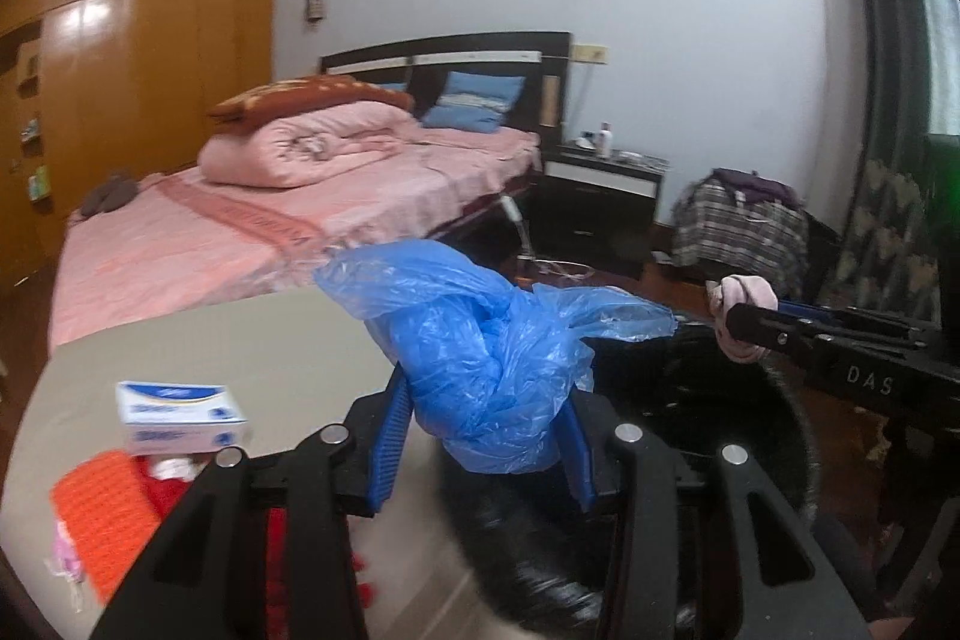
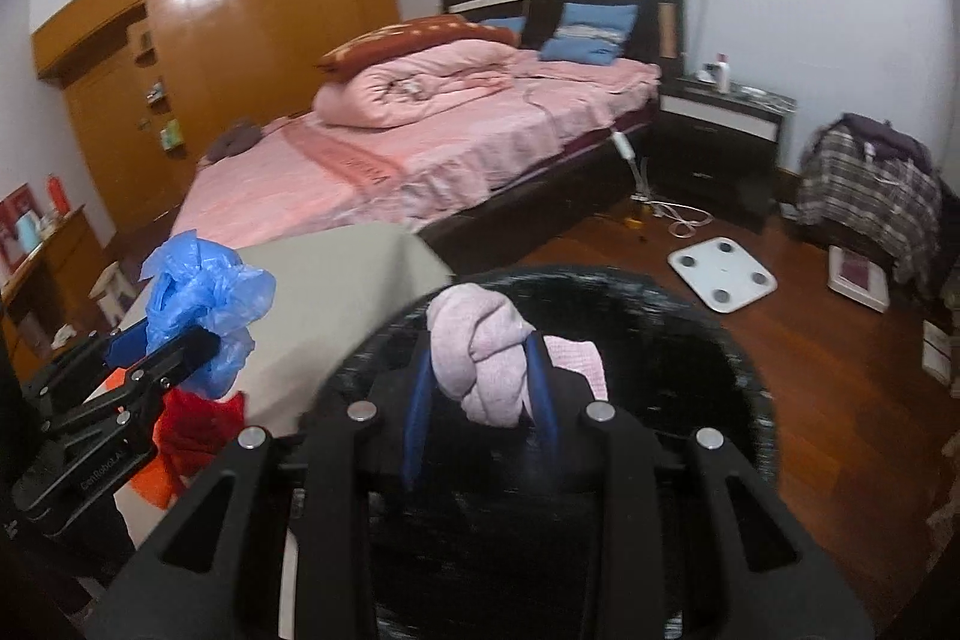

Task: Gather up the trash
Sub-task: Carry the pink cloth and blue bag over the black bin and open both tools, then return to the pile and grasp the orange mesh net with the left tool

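My left gripper point(image 1: 486, 388) is shut on a crumpled blue plastic bag point(image 1: 480, 340), held over the table edge beside a black bin point(image 1: 690, 400). It also shows at the left of the right wrist view point(image 2: 198, 340), with the blue bag point(image 2: 204, 292) in it. My right gripper point(image 2: 480, 370) is shut on a wad of pale pink cloth point(image 2: 480, 352), held above the open black bin point(image 2: 600, 448). In the left wrist view the right gripper point(image 1: 738, 322) reaches in from the right with the pink wad point(image 1: 744, 295).
A beige table point(image 1: 240, 340) carries a white and blue box point(image 1: 180, 415), an orange knit cloth point(image 1: 102, 520) and red fabric point(image 2: 198, 424). A pink bed point(image 2: 420, 148) stands behind. A white scale point(image 2: 723, 277) and cables lie on the wood floor.
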{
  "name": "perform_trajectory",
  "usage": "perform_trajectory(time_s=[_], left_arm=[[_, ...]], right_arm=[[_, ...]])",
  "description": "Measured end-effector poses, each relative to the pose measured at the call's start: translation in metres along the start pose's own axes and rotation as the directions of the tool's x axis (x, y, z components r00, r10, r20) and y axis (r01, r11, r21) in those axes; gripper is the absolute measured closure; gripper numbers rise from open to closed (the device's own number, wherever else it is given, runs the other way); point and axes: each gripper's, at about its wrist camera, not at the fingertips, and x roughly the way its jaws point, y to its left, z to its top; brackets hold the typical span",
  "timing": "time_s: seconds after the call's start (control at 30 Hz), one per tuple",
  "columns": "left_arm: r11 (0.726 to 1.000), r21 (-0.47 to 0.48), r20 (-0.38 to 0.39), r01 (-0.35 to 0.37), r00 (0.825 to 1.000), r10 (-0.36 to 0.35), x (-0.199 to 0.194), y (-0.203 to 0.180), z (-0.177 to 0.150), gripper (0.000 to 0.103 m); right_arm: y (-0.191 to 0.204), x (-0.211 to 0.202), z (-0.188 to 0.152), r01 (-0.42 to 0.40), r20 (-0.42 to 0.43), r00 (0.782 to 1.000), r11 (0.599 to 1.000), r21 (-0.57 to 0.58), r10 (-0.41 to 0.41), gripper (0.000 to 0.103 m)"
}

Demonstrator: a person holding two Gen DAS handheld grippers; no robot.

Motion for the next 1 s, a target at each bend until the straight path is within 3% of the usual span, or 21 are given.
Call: perform_trajectory(time_s=[0.13, 0.17, 0.2, 0.33, 0.4, 0.53, 0.73, 1.0], left_arm=[[0.997, 0.031, -0.021, 0.074, 0.997, -0.073, 0.020, -0.026, 0.003, 0.055], [0.995, 0.038, -0.031, 0.089, 0.996, -0.088, 0.025, -0.031, 0.005, 0.045], [0.994, 0.042, -0.036, 0.097, 0.995, -0.095, 0.028, -0.035, 0.005, 0.035], [0.995, 0.047, -0.048, 0.091, 0.995, -0.088, 0.032, -0.035, 0.001, 0.032], [0.997, 0.040, -0.046, 0.071, 0.997, -0.069, 0.029, -0.029, -0.001, 0.029], [1.000, 0.023, -0.021, -0.011, 1.000, 0.012, 0.012, -0.002, -0.005, 0.021], [0.991, -0.018, -0.017, -0.131, 0.991, 0.131, -0.018, 0.043, -0.019, 0.019], [0.942, -0.069, -0.047, -0.328, 0.944, 0.326, -0.060, 0.108, -0.054, 0.019]], right_arm=[[-0.024, -0.002, -0.004, 0.049, 0.002, 0.999, 0.998, 0.025, -0.049, 0.071], [-0.029, -0.002, -0.005, 0.063, 0.004, 0.998, 0.997, 0.032, -0.063, 0.065], [-0.033, -0.003, -0.004, 0.073, 0.006, 0.997, 0.997, 0.038, -0.074, 0.057], [-0.042, -0.010, -0.005, 0.123, 0.036, 0.991, 0.991, 0.061, -0.125, 0.034], [-0.043, -0.013, -0.005, 0.137, 0.055, 0.988, 0.988, 0.073, -0.141, 0.010], [-0.038, -0.017, -0.001, 0.124, 0.082, 0.988, 0.987, 0.106, -0.133, 0.005], [0.004, -0.007, 0.000, 0.047, 0.066, 0.996, 0.996, 0.080, -0.052, 0.005], [0.084, 0.022, -0.007, -0.102, 0.023, 0.994, 0.995, -0.015, 0.102, 0.005]])
